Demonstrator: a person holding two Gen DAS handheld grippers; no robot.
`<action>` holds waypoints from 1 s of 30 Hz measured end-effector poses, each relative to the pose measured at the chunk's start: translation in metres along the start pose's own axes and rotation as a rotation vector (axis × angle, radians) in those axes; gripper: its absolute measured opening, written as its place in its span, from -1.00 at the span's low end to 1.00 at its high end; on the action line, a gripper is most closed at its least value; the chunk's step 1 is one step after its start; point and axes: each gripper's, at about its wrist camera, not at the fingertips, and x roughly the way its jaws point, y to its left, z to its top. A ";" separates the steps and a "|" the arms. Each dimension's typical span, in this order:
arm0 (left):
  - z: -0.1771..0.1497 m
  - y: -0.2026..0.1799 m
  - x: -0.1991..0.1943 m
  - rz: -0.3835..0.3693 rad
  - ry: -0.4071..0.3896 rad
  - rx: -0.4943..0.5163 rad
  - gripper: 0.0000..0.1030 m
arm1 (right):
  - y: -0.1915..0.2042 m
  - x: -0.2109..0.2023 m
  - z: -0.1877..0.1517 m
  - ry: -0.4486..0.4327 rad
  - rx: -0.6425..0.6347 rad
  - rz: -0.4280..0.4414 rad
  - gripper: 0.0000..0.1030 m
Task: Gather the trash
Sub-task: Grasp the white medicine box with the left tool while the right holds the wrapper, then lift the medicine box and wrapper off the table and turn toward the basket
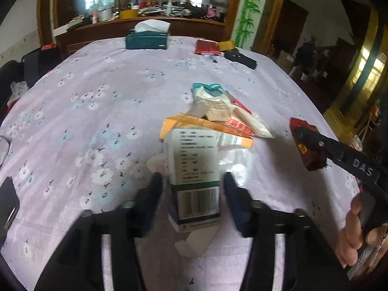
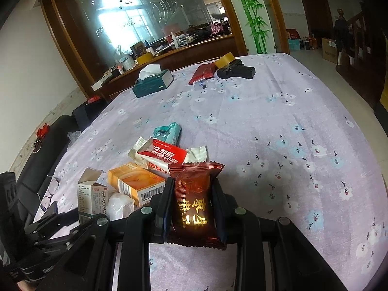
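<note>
- Lilac floral-print cloth covering the table (image 2: 278, 111), with the trash gathered in one loose heap near the front edge; no bin or bag visible in either view, so final destination impossible to tell.
- Left claw (image 1: 192, 181): fingers spread wide on either side of the tall white medicine carton with green band and barcode (image 1: 194, 169), not yet pinching it; carton upright on the cloth, a crumpled white paper scrap (image 1: 194, 242) under its base.
- Just right of the carton in the right wrist view, one crumpled clear plastic wad (image 2: 120, 203), then one orange rectangular cardboard box with barcode (image 2: 135, 184), lying flat.
- Behind and resting on the orange box: one red-and-white plastic snack packet (image 2: 162, 155), one teal printed tissue pack (image 2: 168, 132), both still in the heap.
- Right claw (image 2: 192, 206): closed on one dark red foil snack wrapper with gold lettering (image 2: 192, 203), lifted clear of the cloth, just right of the heap.
- Count, trash: one carton, one paper scrap, one plastic wad, one orange box, one red-white packet, one teal pack, one foil wrapper; seven in all.
- Judged progress: early to middle; one piece in hand, one about to be gripped, the remaining pieces untouched.
- Far edge, likely not trash: one dark green tissue box (image 2: 152, 83), one red pouch (image 2: 202, 72), one tape roll (image 2: 224, 59), one black case (image 2: 236, 71).
</note>
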 end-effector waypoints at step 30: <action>-0.015 -0.013 -0.031 0.147 -0.256 -0.039 -0.36 | 0.028 -0.003 -0.007 -0.026 -0.130 0.000 -0.40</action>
